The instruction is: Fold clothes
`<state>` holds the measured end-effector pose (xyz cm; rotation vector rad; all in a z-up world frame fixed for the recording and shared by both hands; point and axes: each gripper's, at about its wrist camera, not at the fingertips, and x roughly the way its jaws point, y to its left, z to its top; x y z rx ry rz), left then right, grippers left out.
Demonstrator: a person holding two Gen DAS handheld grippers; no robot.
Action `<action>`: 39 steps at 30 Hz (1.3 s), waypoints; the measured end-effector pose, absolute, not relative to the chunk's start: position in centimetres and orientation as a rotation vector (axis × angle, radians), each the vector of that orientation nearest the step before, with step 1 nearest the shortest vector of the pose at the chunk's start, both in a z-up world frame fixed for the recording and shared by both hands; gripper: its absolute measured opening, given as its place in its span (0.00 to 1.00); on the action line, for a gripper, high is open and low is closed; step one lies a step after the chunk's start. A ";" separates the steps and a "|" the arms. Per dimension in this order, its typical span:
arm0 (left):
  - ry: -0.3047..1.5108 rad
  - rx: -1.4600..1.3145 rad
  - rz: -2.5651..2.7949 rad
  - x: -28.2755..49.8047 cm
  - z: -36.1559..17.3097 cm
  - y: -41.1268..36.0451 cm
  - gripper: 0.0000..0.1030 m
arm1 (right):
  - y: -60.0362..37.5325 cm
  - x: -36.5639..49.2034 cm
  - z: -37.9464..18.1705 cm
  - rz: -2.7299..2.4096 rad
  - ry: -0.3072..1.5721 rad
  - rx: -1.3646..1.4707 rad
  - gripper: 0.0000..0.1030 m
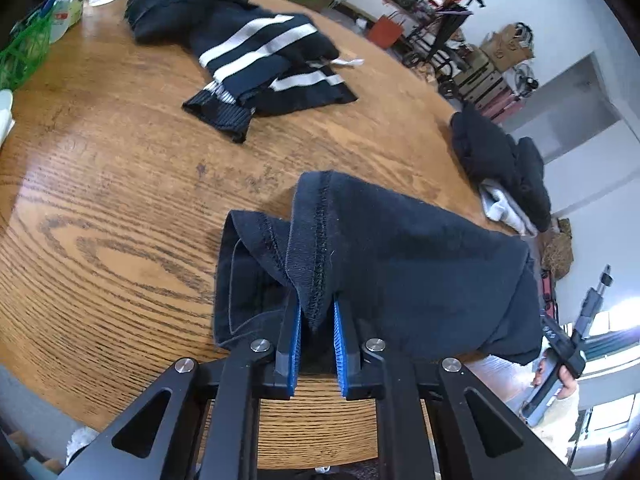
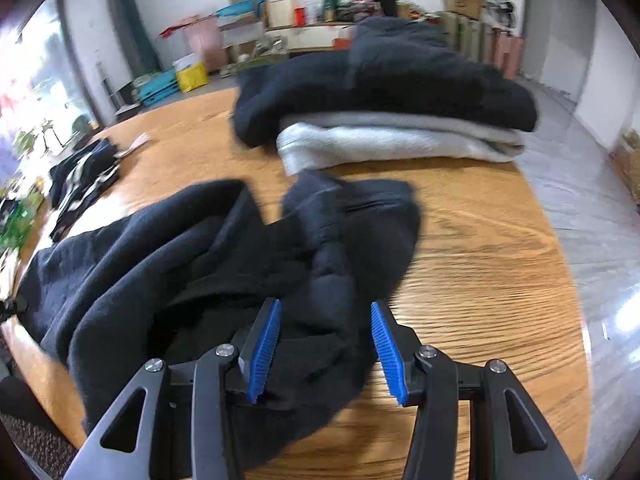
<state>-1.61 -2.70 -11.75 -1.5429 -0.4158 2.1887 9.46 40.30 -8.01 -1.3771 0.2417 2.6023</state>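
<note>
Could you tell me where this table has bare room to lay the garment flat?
Bare wood table lies between the striped garment and the dark garment in the left hand-held gripper. It is crowded toward the folded stack and the green basket.

Garment [image 1: 400, 264] nearest on the table [image 1: 120, 184], striped garment [image 1: 260, 60] behind, folded stack [image 1: 508, 176] far right.

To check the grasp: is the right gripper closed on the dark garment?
No, the right gripper stands open, its blue pads apart above the dark garment.
</note>
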 end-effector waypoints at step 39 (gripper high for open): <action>-0.552 -1.681 2.373 -5.4 -11.4 -9.0 0.13 | 45.8 12.2 -2.8 2.379 0.261 -1.075 0.07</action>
